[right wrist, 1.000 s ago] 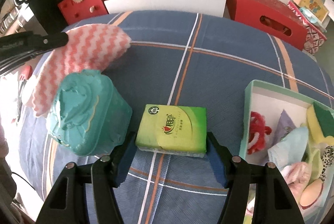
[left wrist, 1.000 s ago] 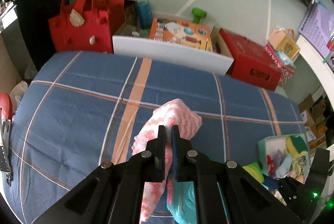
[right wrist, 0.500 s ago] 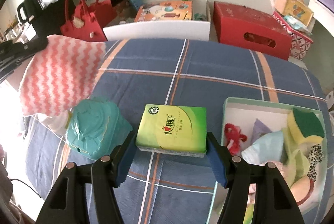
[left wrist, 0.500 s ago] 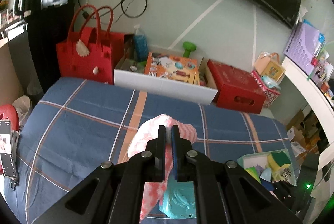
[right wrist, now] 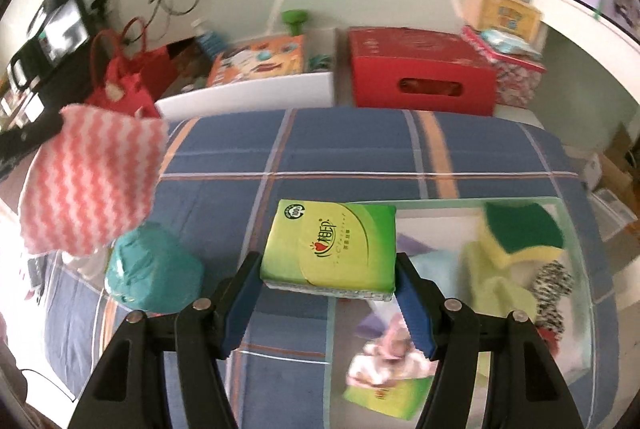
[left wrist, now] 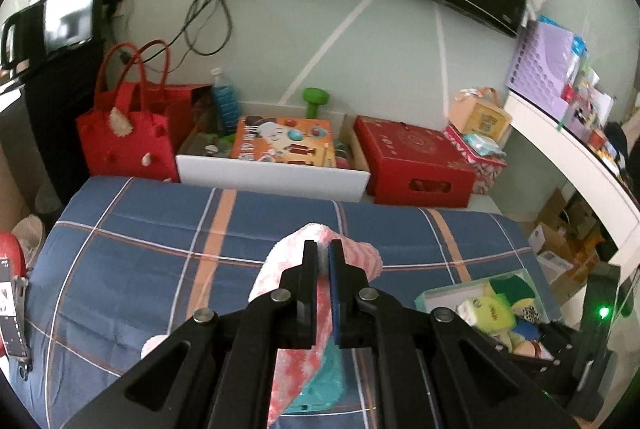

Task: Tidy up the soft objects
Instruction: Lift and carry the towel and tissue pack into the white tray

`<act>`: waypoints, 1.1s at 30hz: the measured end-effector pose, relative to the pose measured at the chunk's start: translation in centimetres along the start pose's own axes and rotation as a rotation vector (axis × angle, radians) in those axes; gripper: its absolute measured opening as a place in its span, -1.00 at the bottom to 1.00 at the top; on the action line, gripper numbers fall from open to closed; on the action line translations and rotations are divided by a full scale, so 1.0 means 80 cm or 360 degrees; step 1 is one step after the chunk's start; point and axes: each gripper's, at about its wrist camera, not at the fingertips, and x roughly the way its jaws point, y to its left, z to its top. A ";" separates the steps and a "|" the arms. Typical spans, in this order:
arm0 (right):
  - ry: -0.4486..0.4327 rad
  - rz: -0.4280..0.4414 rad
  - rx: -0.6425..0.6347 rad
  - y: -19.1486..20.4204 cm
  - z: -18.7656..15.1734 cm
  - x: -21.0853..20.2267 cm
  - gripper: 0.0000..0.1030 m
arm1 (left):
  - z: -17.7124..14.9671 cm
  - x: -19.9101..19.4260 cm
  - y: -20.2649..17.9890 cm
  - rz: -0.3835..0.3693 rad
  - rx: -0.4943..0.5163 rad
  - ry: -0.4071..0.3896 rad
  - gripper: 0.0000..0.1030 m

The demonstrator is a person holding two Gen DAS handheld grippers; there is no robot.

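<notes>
1. Left gripper [left wrist: 324, 257] – lower centre of its view, jaws pinched together on a pink-and-white cloth [left wrist: 294, 309] hanging above the plaid bedspread [left wrist: 160, 241].
2. Right gripper [right wrist: 326, 289] – lower centre, pads clamped on a green tissue pack [right wrist: 330, 245], beside the box [right wrist: 576, 309] of soft items at right.

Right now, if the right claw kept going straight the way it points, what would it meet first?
Probably the blue plaid bed cover, near the far edge of the pale green tray. The claw tilts downward and carries the green tissue pack; depth is unclear, so the tray rim might come first.
</notes>
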 end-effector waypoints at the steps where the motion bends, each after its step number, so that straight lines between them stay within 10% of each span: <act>1: -0.0008 -0.0017 0.0029 -0.010 0.000 -0.003 0.32 | -0.001 0.002 -0.010 -0.0011 0.0028 0.0003 -0.91; 33: -0.0094 -0.0318 0.0661 -0.231 -0.050 -0.058 0.32 | -0.079 0.031 -0.269 -0.0523 0.0569 0.0124 -0.91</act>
